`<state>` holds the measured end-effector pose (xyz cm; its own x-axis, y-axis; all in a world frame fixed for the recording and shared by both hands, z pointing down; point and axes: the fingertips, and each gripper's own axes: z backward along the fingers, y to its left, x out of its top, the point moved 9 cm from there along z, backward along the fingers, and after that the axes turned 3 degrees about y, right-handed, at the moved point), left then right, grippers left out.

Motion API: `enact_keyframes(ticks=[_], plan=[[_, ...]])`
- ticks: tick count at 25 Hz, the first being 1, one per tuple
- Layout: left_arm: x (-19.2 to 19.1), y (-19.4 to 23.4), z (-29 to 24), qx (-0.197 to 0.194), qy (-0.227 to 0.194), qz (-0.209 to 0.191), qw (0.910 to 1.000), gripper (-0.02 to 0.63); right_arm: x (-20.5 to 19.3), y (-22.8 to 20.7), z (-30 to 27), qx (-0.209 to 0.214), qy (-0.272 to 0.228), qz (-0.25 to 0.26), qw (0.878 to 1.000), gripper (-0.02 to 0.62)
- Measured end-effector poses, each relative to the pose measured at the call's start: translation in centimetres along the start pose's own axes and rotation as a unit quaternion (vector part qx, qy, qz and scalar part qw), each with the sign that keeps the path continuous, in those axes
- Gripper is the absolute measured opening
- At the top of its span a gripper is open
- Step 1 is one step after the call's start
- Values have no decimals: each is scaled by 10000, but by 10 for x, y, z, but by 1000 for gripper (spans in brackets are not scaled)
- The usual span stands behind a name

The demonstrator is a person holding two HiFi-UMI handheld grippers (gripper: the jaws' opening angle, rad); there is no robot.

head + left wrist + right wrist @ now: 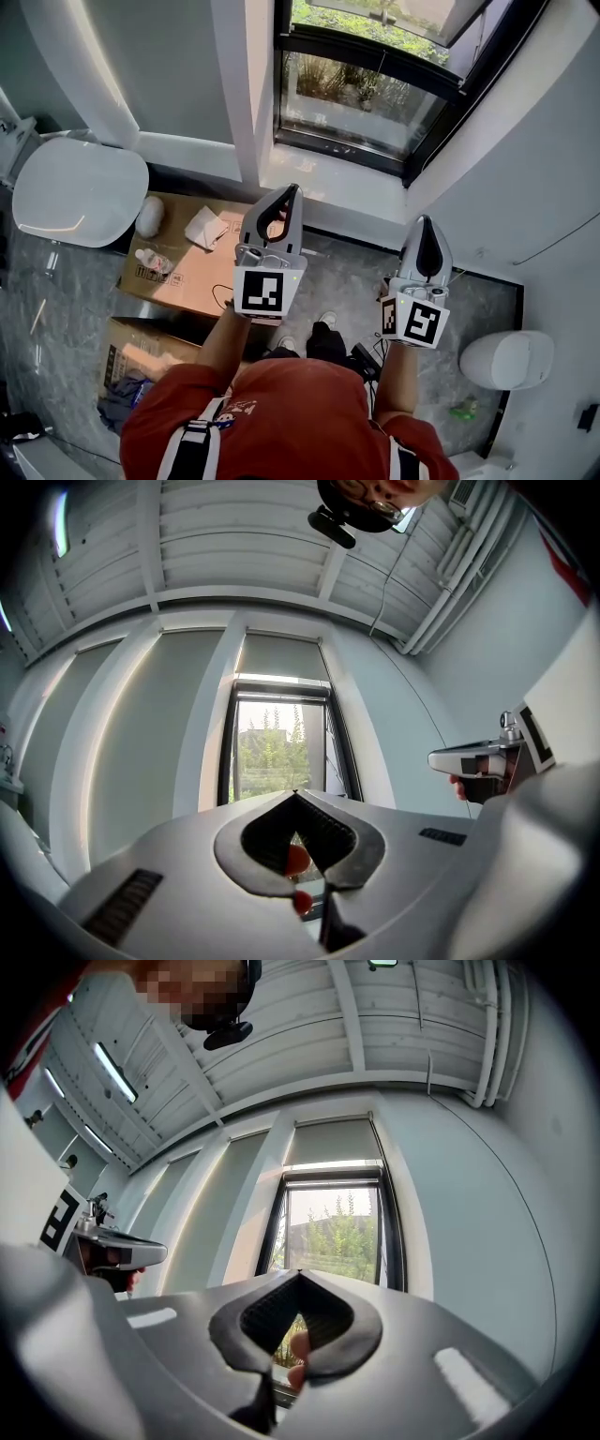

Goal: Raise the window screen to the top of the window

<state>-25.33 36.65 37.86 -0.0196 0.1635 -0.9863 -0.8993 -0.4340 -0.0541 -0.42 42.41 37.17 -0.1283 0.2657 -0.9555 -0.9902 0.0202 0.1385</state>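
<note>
A black-framed window (pixel 366 89) is ahead of me, with trees behind the glass. In both gripper views a grey window screen (pixel 281 655) (pixel 336 1141) covers only the upper part of the opening, its lower edge above the clear glass (pixel 277 752). My left gripper (pixel 286 195) and right gripper (pixel 424 223) are held side by side in front of the white sill (pixel 319 178), short of the window and pointing at it. The jaws of both the left gripper (pixel 296 795) and the right gripper (pixel 300 1275) are shut with nothing between them.
A white toilet lid (pixel 80 192) is at the left. Cardboard boxes (pixel 183 272) with small items lie on the floor below the left gripper. A white fixture (pixel 511 361) stands at the right by the grey wall (pixel 525 178).
</note>
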Motion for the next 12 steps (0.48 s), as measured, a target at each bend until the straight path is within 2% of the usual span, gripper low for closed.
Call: enact_keyframes(ticks=[5,8,12], plan=[[-8,2,-19,114,-10,-87,9999,5,-15,-8,-21,68,-58,-54,9999,9],[-14,-1,-39,186,-152,-62,9997,5,-25,-22,-37,85,-95,-137,9998,9],[-15,-4,-74,283,-38,-76,9996,5,-36,-47,-65,80,-102,-175,9998,9]])
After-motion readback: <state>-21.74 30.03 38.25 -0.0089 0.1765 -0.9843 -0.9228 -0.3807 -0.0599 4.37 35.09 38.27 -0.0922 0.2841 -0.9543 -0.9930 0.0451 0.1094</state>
